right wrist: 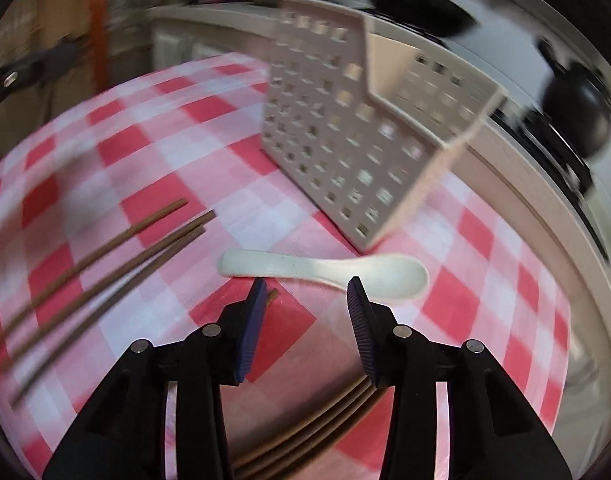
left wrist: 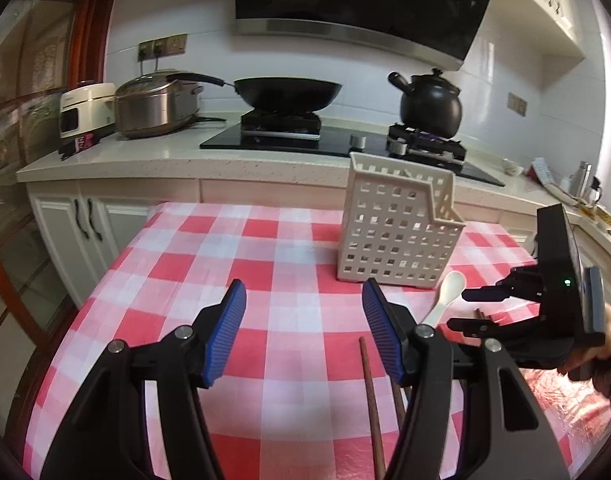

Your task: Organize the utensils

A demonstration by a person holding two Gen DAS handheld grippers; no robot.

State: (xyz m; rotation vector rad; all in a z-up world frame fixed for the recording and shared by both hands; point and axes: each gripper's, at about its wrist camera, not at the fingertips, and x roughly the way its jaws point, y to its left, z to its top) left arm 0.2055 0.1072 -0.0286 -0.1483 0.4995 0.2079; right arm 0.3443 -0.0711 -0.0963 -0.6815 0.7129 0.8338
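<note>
On the red-and-white checked cloth (left wrist: 289, 248) that covers the worktop, the left hand-held gripper (left wrist: 303, 330) hovers with its blue-padded jaws standing wide and nothing between them. Just to the right of its middle a brown chopstick (left wrist: 371, 400) lies on the cloth, running toward the camera beside the right-hand jaw. Further back and to the right stands the white slotted utensil holder (left wrist: 397, 224), upright. A white spoon (left wrist: 445, 298) lies flat on the cloth just in front of the holder's near corner. At the far right the right hand-held gripper (left wrist: 461, 308) reaches in low over the cloth; in its own blurred view its jaws (right wrist: 305, 292) are partly apart with nothing held, tips just short of the spoon's handle (right wrist: 289, 268). Three more chopsticks (right wrist: 117, 248) lie to its left, apart from the spoon.
</note>
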